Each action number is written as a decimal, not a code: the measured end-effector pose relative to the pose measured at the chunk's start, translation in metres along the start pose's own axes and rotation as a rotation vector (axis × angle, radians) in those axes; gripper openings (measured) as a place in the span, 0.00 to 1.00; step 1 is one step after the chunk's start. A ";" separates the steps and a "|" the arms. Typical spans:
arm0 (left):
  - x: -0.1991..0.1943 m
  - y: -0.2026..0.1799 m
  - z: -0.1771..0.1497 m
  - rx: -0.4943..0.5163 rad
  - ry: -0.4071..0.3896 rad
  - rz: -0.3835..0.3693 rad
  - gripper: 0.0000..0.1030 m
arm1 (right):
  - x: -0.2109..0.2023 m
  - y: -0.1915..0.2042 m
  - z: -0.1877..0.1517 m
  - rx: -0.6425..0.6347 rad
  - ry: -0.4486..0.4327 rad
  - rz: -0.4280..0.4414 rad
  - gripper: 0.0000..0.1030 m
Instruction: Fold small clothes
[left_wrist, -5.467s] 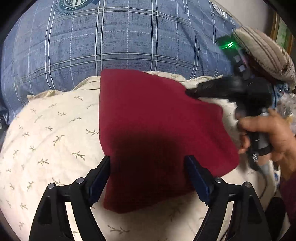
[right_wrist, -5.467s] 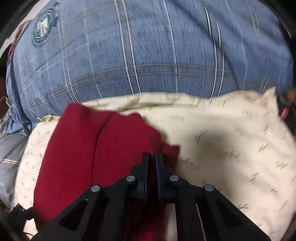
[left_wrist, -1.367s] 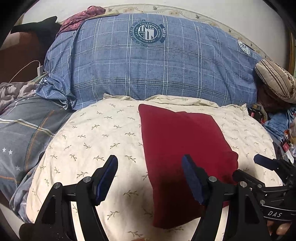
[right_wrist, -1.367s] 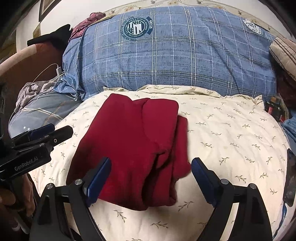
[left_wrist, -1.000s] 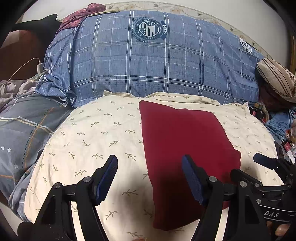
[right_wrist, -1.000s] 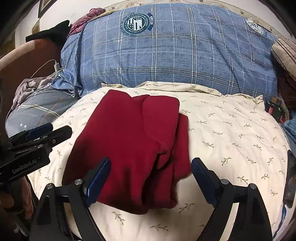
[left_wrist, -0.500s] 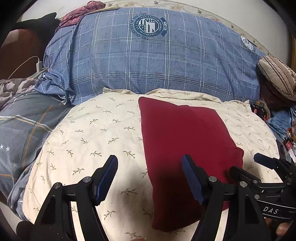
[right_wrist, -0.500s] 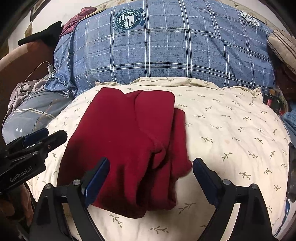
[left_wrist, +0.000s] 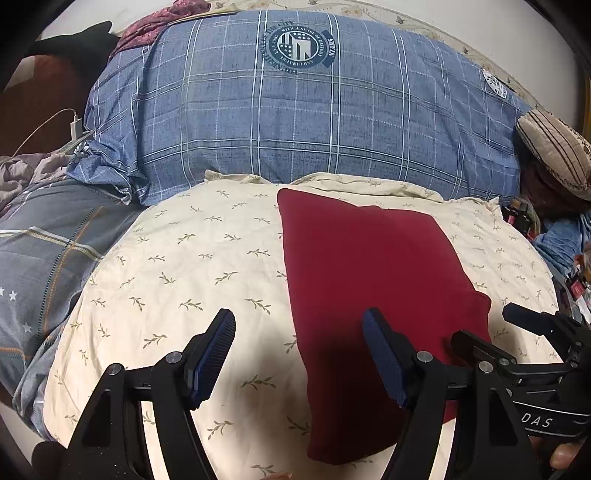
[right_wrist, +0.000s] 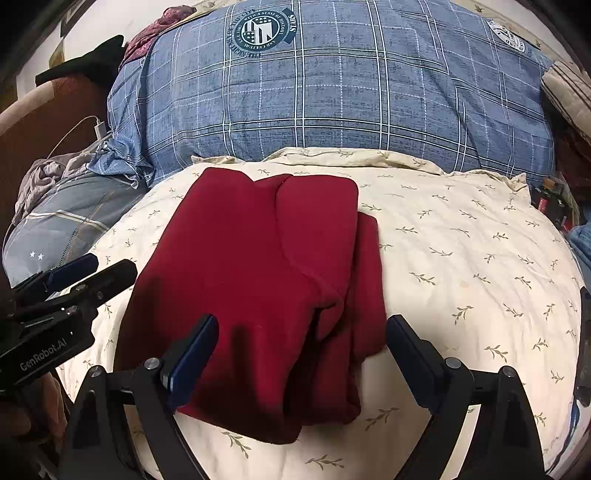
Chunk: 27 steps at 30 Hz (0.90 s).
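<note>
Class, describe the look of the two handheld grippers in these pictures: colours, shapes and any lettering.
Both are black plastic frames with silver rivets and long angled fingers faced with ribbed dark-blue pads. The left gripper body reads "GenRobot.AI" in white, seen from the right wrist view; the right gripper shows "DAS". No cables or sleeves show.

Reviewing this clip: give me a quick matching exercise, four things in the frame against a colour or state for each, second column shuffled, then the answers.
Things:
1. folded garment
2. big pillow at the back
3. cushion under the garment
4. right hand-held gripper

States:
A. cream with small leaf sprigs
B. open, holding nothing
C. dark red, lying folded
D. blue plaid with a round crest

Pairs: 1-C, 2-D, 3-A, 4-B
</note>
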<state>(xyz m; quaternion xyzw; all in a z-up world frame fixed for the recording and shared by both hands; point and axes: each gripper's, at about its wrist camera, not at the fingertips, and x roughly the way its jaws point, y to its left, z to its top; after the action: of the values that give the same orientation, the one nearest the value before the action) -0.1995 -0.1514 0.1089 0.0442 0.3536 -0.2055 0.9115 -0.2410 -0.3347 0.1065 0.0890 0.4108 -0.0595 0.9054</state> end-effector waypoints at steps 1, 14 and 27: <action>0.001 0.000 0.000 0.002 0.002 0.001 0.69 | 0.001 0.000 0.000 0.003 0.000 0.001 0.90; 0.008 0.001 0.001 -0.007 0.013 0.003 0.69 | 0.008 -0.001 0.000 0.008 0.018 0.009 0.90; 0.014 -0.003 0.000 0.005 0.025 0.018 0.69 | 0.015 0.002 -0.001 0.009 0.046 0.017 0.90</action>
<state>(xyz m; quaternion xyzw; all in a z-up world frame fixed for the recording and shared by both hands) -0.1913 -0.1588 0.1001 0.0520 0.3639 -0.1978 0.9087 -0.2316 -0.3331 0.0942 0.0978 0.4303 -0.0515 0.8959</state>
